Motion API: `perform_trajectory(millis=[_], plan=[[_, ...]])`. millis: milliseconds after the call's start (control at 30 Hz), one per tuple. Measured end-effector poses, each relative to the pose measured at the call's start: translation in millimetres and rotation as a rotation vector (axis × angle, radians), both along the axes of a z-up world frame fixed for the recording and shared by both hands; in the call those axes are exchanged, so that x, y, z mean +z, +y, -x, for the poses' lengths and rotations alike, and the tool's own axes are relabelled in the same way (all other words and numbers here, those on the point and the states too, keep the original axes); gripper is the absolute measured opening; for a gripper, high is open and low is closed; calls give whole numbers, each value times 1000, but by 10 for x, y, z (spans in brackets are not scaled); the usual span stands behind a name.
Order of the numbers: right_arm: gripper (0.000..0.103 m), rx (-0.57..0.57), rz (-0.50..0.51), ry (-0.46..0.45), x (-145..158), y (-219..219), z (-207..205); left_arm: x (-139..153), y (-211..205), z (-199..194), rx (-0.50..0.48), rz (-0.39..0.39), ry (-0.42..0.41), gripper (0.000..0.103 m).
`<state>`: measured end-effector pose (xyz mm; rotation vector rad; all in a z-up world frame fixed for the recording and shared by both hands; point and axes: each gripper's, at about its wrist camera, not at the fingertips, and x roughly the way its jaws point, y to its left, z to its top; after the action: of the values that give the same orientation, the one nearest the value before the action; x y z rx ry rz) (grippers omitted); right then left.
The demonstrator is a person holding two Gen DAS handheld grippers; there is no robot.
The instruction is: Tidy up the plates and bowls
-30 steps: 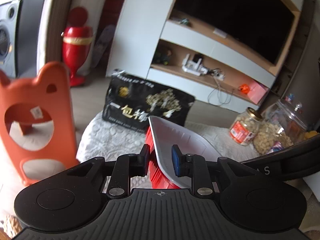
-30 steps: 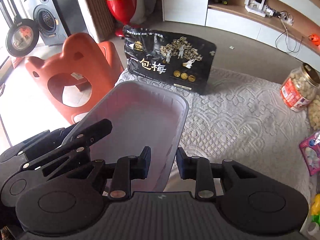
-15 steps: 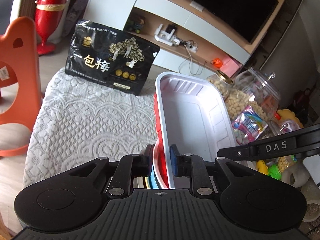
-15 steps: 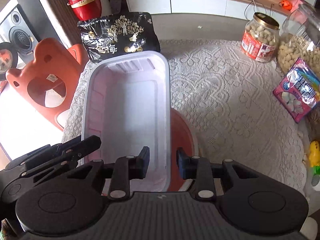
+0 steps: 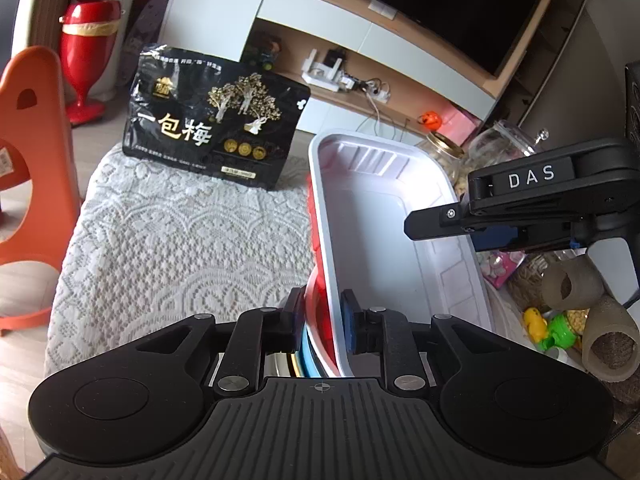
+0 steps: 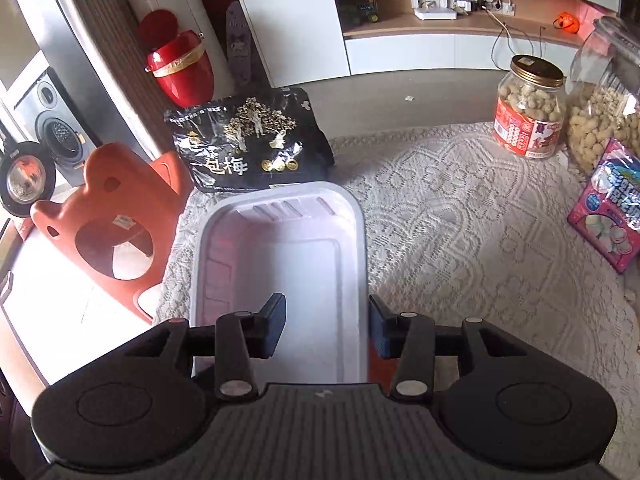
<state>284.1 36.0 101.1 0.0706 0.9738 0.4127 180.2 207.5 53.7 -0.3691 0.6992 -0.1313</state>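
We are in a home living room: a dark television (image 5: pixel 424 12) sits in a white media unit (image 5: pixel 360 44), a washing machine (image 6: pixel 52 120) stands off to one side, and a lace cloth (image 6: pixel 460 240) carries snack jars (image 6: pixel 530 120).

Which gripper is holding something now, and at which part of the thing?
The left gripper pinches the stacked near rims of the white tray and red plate. The right gripper is opening around the tray's right rim, its pads off it.
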Motion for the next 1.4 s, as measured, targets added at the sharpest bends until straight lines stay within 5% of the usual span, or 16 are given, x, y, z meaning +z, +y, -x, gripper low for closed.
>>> perform_trajectory(millis=[300, 567, 1400], plan=[[45, 73, -136, -123, 337, -214, 296, 177, -66, 147, -33, 35, -103, 24], [45, 49, -66, 12, -73, -391, 313, 90, -146, 159, 7, -39, -81, 30], [42, 133, 27, -13, -396, -374, 560, 191, -65, 262, 7, 41, -146, 27]])
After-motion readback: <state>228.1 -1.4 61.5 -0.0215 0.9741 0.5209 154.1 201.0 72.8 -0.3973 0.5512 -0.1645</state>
